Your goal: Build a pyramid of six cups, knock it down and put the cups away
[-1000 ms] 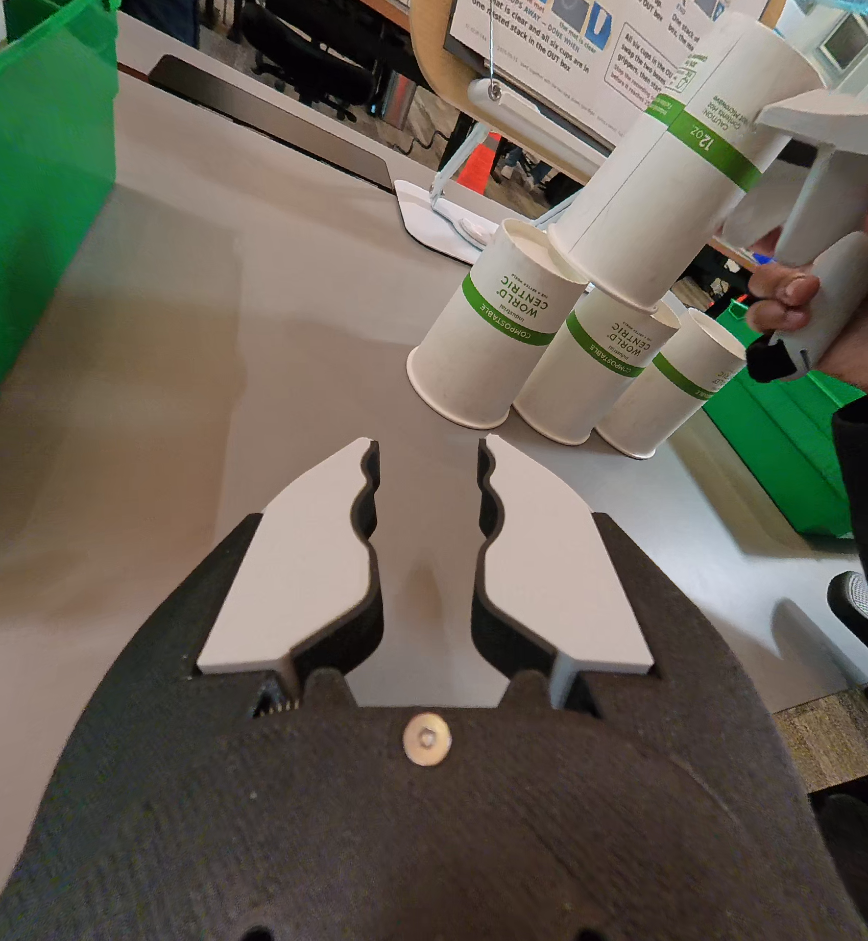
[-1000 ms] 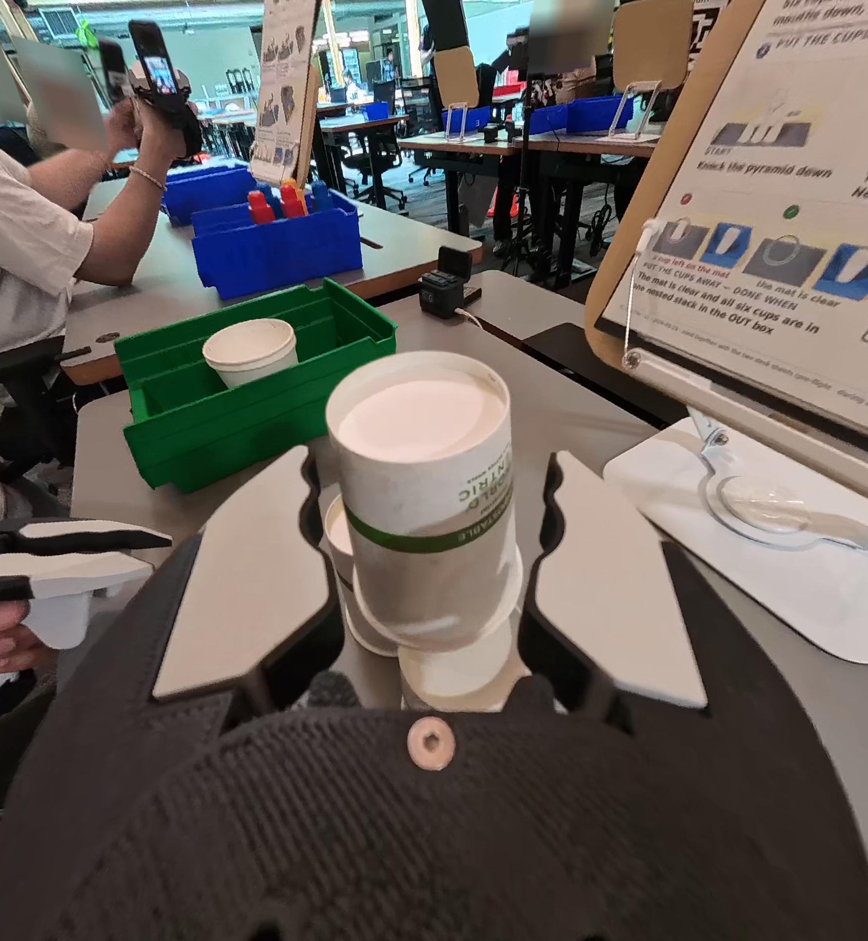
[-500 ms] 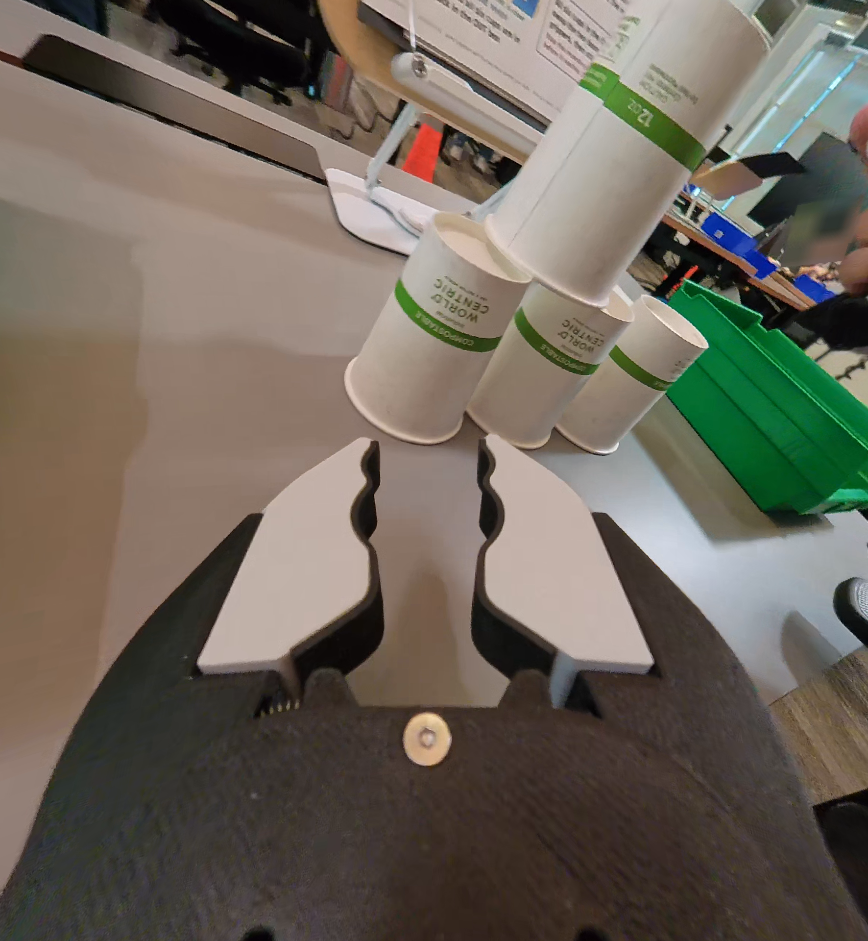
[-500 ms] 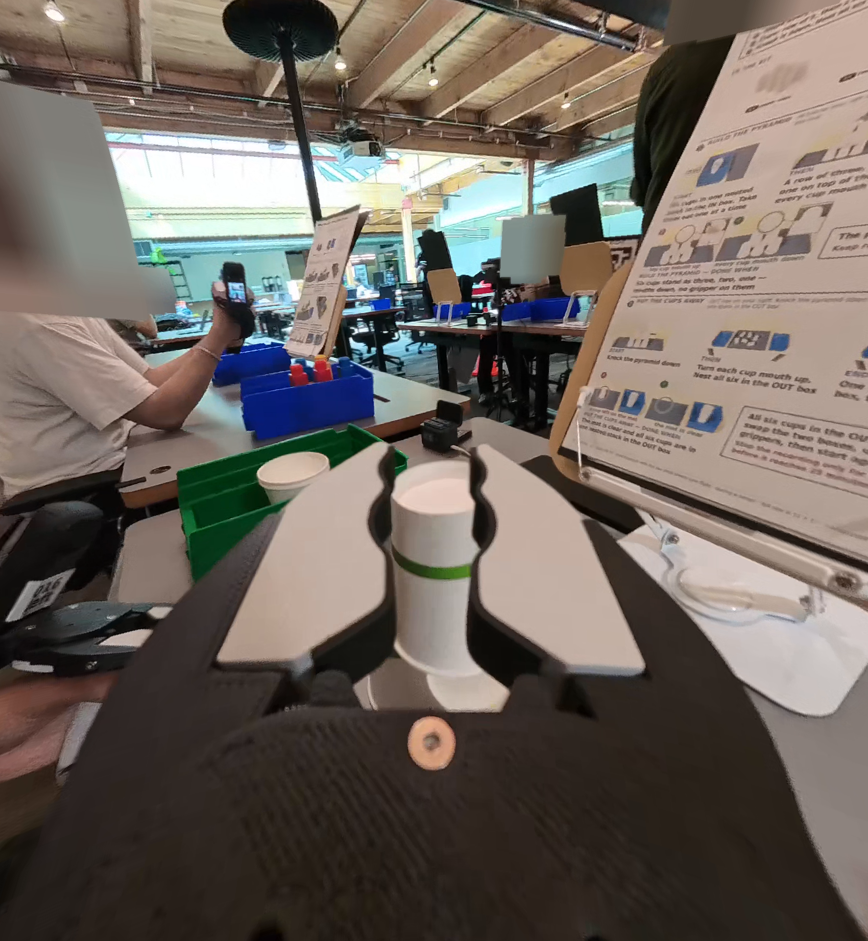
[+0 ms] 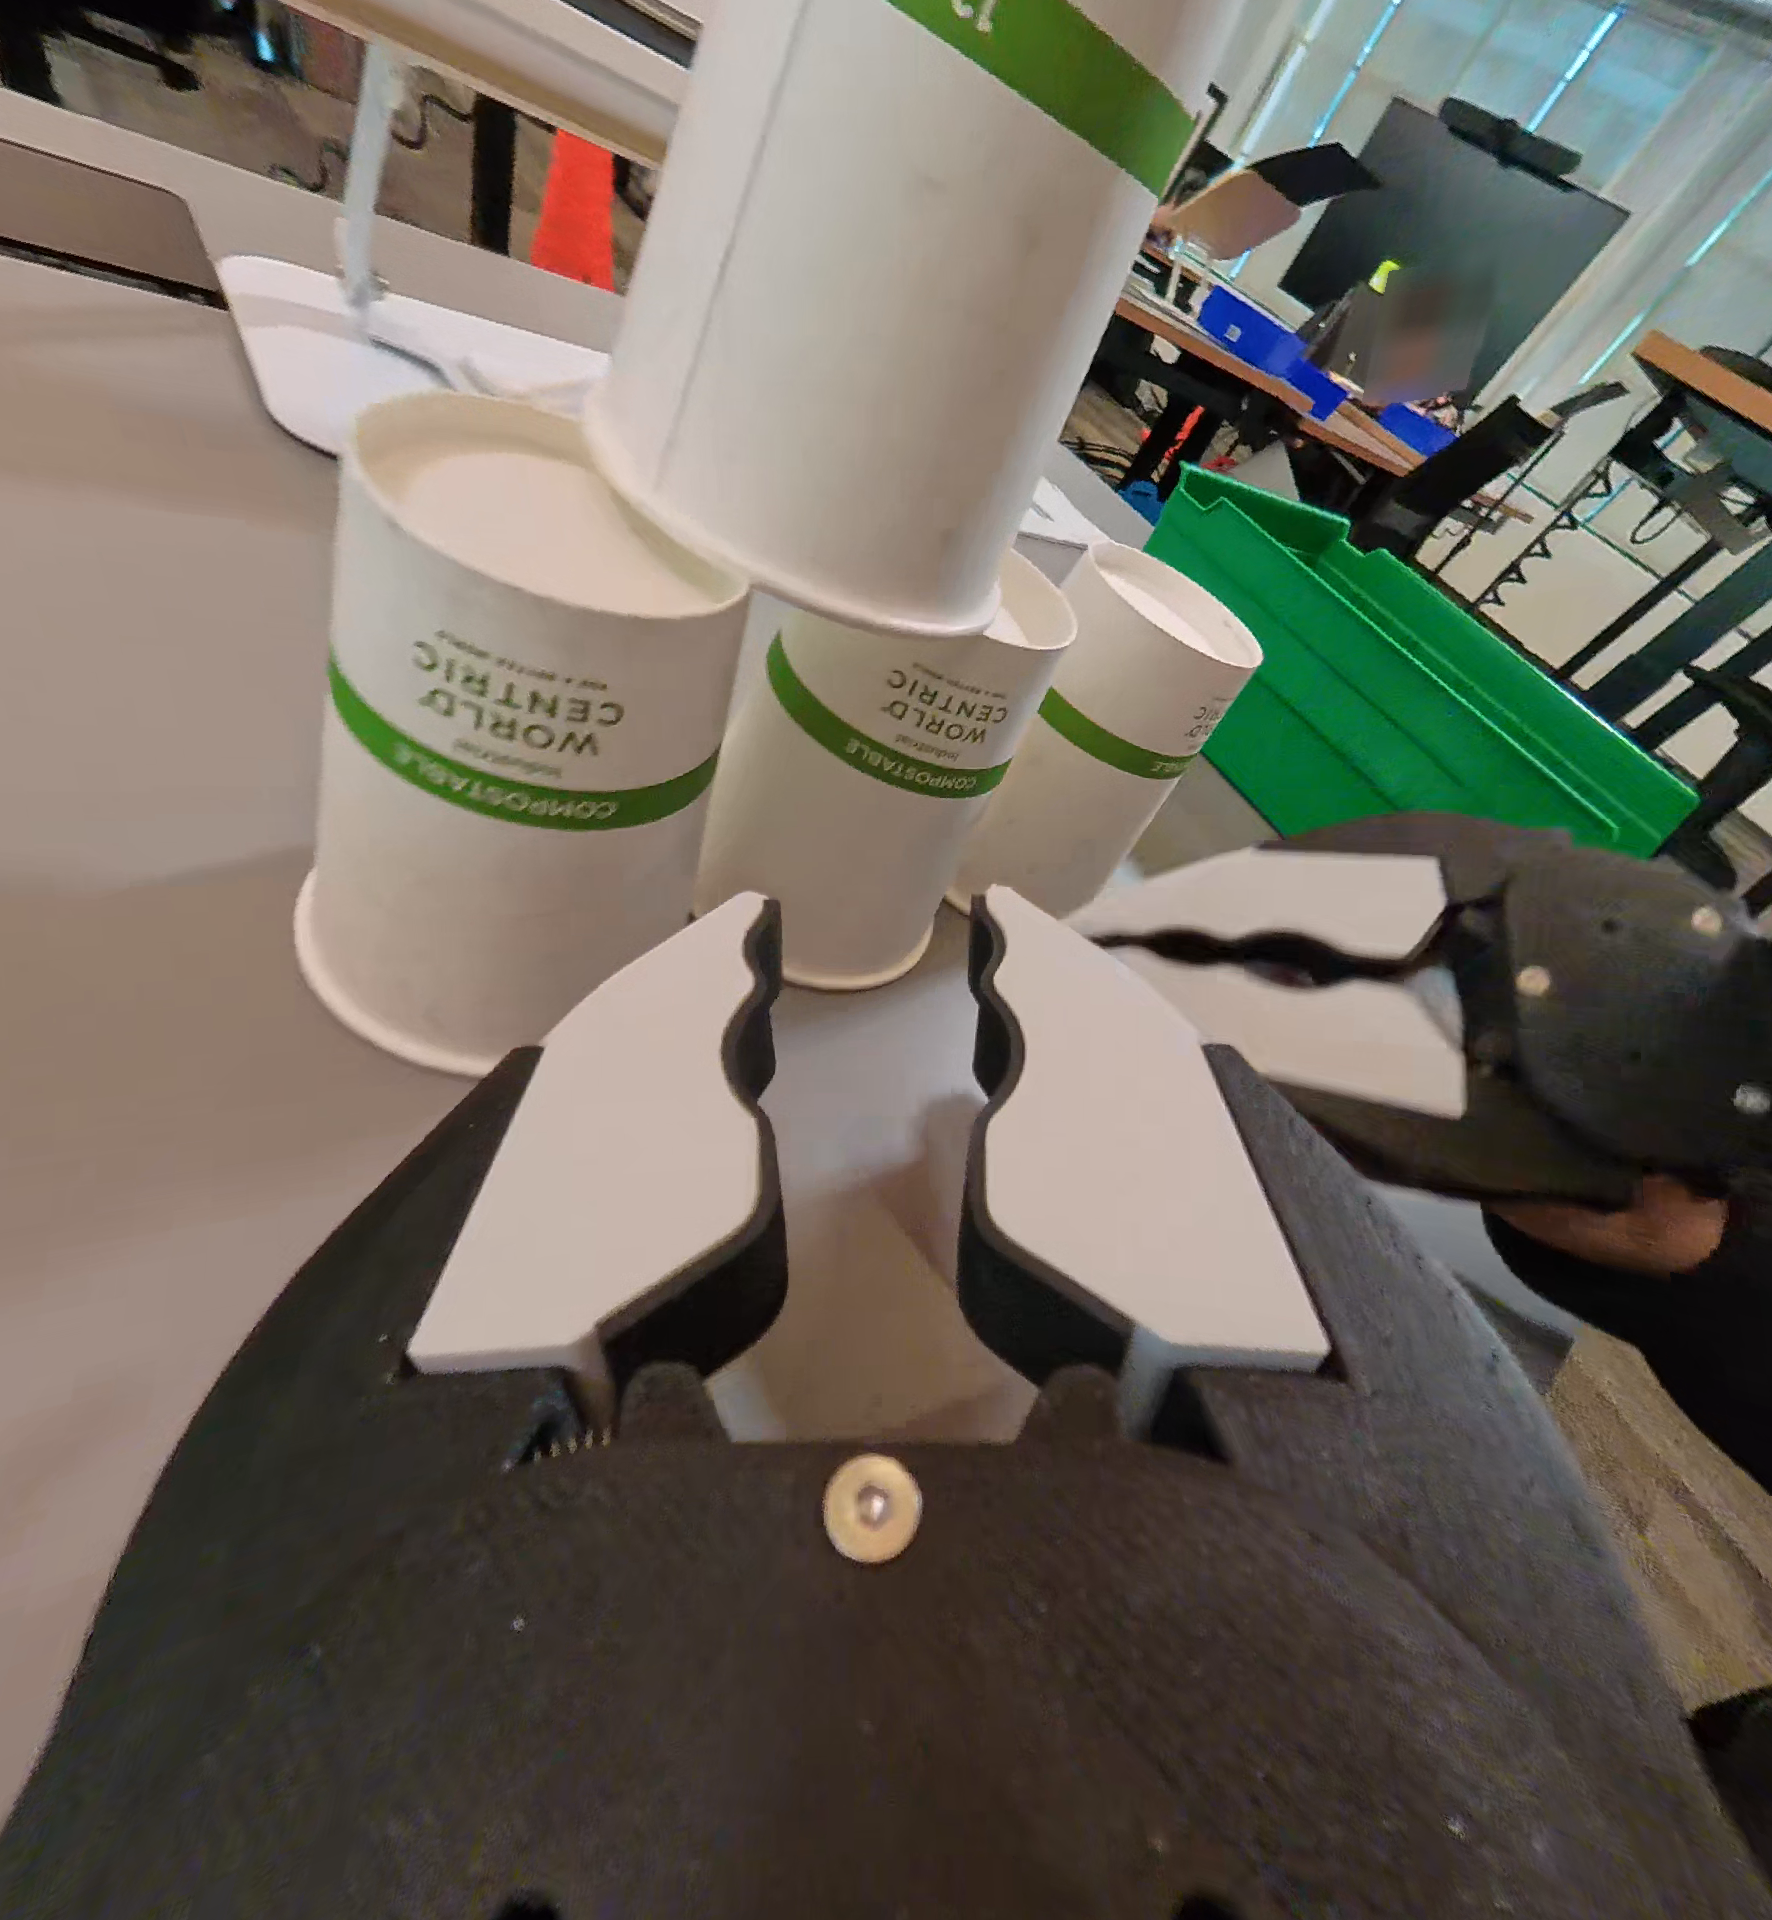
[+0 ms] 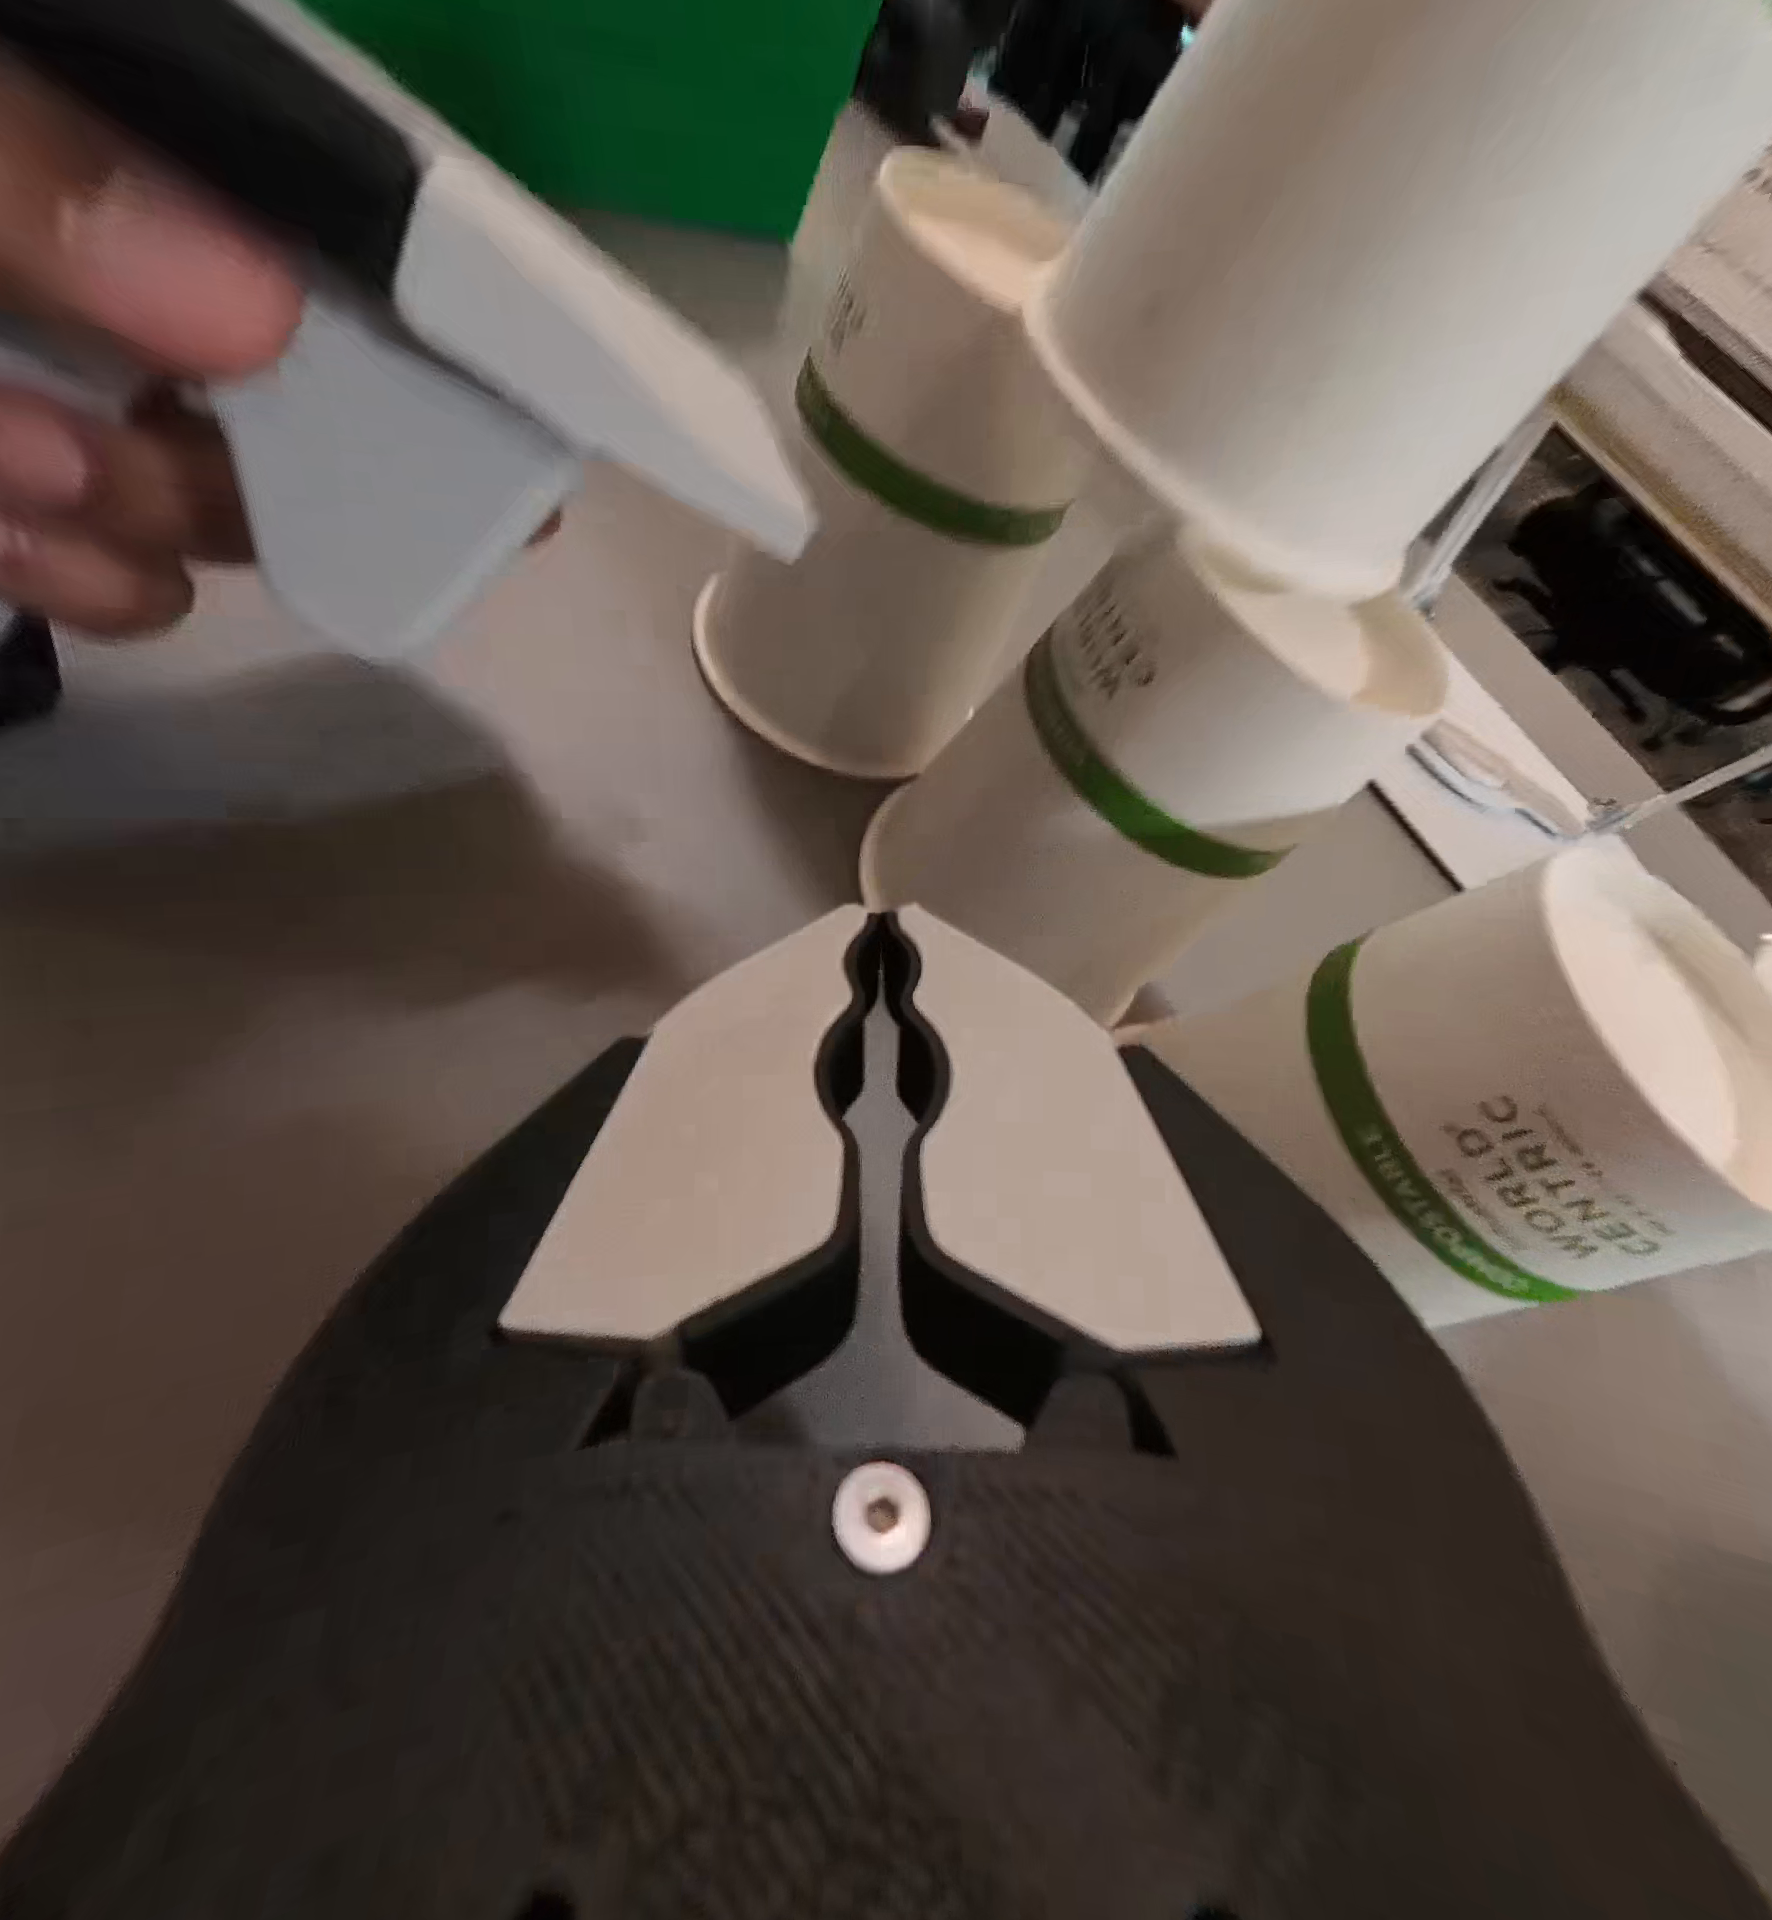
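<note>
Upside-down cups (image 5: pixel 508 727) just ahead of both claws: left (image 5: pixel 871 935) released, right (image 6: pixel 880 920) clenched empty.

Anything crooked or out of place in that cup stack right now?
Yes. The upper white paper cup with a green band leans, its rim bridging two of the three upside-down white paper cups on the grey table rather than sitting level. No spill or damage shows. Both the left gripper and the right gripper are empty.
</note>
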### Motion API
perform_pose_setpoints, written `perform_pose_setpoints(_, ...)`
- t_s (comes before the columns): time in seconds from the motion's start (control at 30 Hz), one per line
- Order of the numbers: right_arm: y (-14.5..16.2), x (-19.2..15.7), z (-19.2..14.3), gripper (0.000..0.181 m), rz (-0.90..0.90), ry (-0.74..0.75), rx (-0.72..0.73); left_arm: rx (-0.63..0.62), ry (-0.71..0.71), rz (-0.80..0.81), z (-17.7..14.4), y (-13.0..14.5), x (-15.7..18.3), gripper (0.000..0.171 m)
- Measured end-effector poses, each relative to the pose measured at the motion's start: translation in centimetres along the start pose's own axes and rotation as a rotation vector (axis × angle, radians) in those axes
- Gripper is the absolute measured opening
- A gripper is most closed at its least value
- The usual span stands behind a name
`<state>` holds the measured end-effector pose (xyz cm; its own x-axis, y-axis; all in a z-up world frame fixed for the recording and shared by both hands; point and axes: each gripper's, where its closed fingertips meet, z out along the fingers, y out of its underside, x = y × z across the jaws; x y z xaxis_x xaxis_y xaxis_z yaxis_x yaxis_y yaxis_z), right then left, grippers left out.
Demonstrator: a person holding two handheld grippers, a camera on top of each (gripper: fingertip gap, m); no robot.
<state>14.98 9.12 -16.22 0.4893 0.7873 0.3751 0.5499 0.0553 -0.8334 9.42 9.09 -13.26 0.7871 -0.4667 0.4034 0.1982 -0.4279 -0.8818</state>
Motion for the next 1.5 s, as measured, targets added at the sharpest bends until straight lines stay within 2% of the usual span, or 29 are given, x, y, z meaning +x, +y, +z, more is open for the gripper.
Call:
perform_pose_setpoints(0.13,1.2,0.0,-0.4,0.0,-0.104,0.052,-0.046,-0.002,0.022,0.016,1.1,-0.2,0.6,0.034)
perform_pose_setpoints(0.4,5.4,4.0,-1.5,0.0,0.071,0.105,-0.217,-0.025,0.053,0.027,1.9,0.2,1.5,0.034)
perform_pose_setpoints(0.53,5.4,4.1,-1.7,0.0,0.089,0.057,-0.196,-0.016,0.04,0.025,1.7,0.0,1.1,0.034)
perform_pose_setpoints(0.7,3.7,4.7,-2.7,0.0,0.059,0.037,-0.13,-0.005,0.024,0.015,1.2,-0.2,0.6,0.034)
perform_pose_setpoints(0.8,2.4,5.1,-4.1,0.0,0.168,-0.032,-0.071,0.005,0.013,0.015,0.9,-0.4,0.3,0.034)
perform_pose_setpoints(0.87,2.9,5.1,-4.9,0.0,0.274,-0.1,-0.097,0.006,0.008,0.01,0.7,-0.4,0.1,0.034)
perform_pose_setpoints(1.03,6.2,7.0,-5.9,0.0,0.412,-0.038,-0.161,0.012,-0.001,-0.004,0.6,-0.5,-0.2,0.034)
perform_pose_setpoints(1.17,5.2,6.7,-5.7,0.0,0.524,-0.083,-0.076,0.033,-0.002,-0.009,0.4,-0.9,-0.3,0.034)
perform_pose_setpoints(1.27,4.7,5.1,-5.2,0.005,0.618,-0.193,-0.034,0.153,0.014,-0.041,-0.7,-3.0,-0.4,0.035)
perform_pose_setpoints(1.33,4.8,4.1,-5.0,0.006,0.662,-0.257,-0.045,0.262,-0.028,-0.038,-2.3,-5.2,-1.4,0.029)
perform_pose_setpoints(1.5,4.4,2.6,-4.6,0.008,0.647,-0.31,-0.055,0.512,-0.327,0.247,-9.9,-13.8,-6.3,0.033)
